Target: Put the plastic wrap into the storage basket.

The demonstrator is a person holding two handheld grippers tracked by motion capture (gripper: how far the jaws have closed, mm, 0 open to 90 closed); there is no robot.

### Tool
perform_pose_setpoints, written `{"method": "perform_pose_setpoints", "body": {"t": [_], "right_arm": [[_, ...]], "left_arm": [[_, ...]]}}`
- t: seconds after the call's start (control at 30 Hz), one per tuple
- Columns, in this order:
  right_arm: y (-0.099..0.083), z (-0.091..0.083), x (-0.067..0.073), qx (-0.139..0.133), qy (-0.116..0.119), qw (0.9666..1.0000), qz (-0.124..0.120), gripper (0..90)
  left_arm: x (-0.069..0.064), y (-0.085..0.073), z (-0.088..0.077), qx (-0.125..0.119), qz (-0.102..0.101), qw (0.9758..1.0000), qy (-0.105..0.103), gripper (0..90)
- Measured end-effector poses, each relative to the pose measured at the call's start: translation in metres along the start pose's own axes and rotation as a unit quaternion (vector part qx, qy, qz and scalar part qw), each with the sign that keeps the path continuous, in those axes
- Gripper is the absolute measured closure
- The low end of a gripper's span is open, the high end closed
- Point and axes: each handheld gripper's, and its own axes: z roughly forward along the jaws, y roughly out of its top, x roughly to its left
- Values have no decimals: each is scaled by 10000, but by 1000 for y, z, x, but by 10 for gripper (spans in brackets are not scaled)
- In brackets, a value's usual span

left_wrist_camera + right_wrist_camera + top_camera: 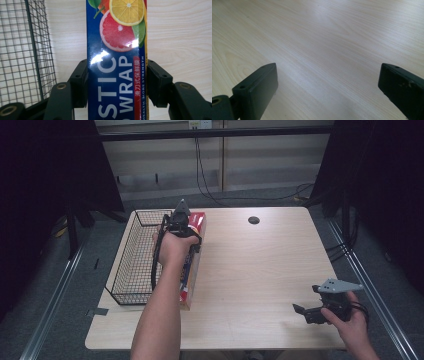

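A long blue and red box of plastic wrap (192,251) with citrus fruit printed on it lies along the table just right of the black wire basket (131,265). My left gripper (178,227) is shut on the box of plastic wrap (117,62); both pads press its long sides. In the left gripper view my left gripper (117,85) clamps the box near the printed lettering. My right gripper (306,312) rests low at the table's front right corner, held in a hand. In the right gripper view my right gripper (328,85) stands open, with bare wood between its jaws.
The wire basket (23,50) stands at the table's left edge, close beside the box. A round dark cable hole (254,220) sits near the table's far edge. Light wooden tabletop (260,265) stretches between the two hands.
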Motion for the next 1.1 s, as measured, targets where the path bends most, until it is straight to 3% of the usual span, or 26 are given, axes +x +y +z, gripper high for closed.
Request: {"method": "perform_pose_setpoints", "body": {"t": [1.1], "right_arm": [[0, 2, 2, 26, 7, 10000, -47, 26]], "left_arm": [[22, 2, -23, -70, -306, 9995, 88, 443]]}}
